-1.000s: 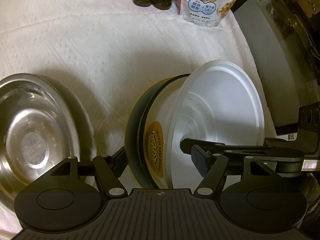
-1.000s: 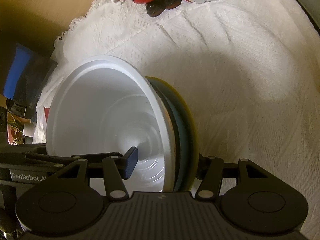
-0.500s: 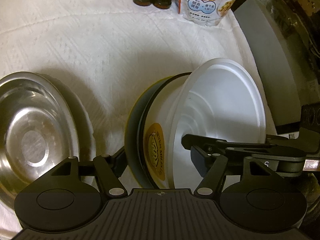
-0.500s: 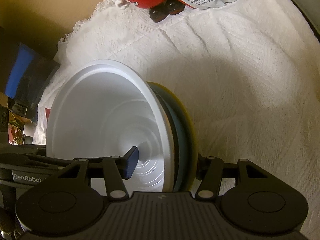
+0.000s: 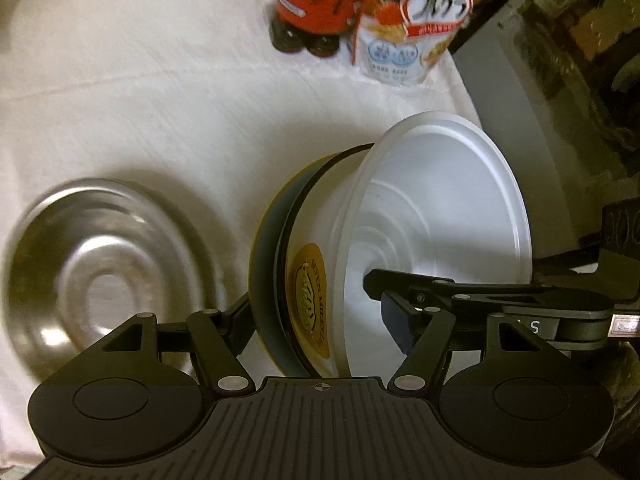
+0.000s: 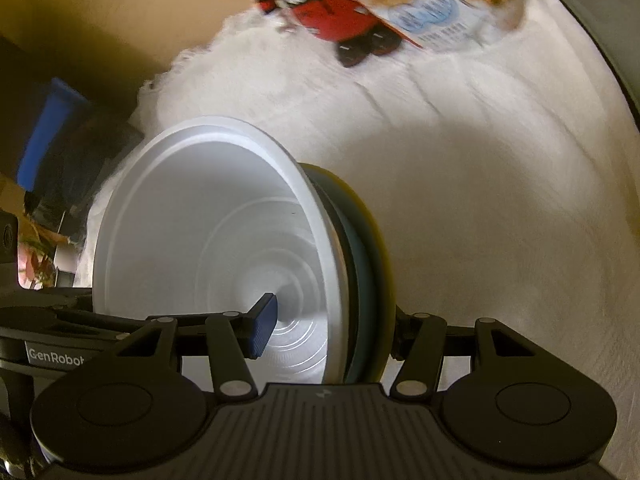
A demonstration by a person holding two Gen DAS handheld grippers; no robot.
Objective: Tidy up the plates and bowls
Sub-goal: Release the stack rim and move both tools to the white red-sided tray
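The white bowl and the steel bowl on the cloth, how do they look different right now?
The white bowl is matte plastic and tipped on its side; the steel bowl is shiny metal and lies flat, mouth up, on the white cloth. The white bowl is nested with other dishes and clamped by both the left gripper and the right gripper; the steel bowl sits alone, untouched. Both are round and empty.

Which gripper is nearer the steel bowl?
Left. The left gripper grips the stacked bowls right beside the steel bowl; the right gripper grips the stack's far side.
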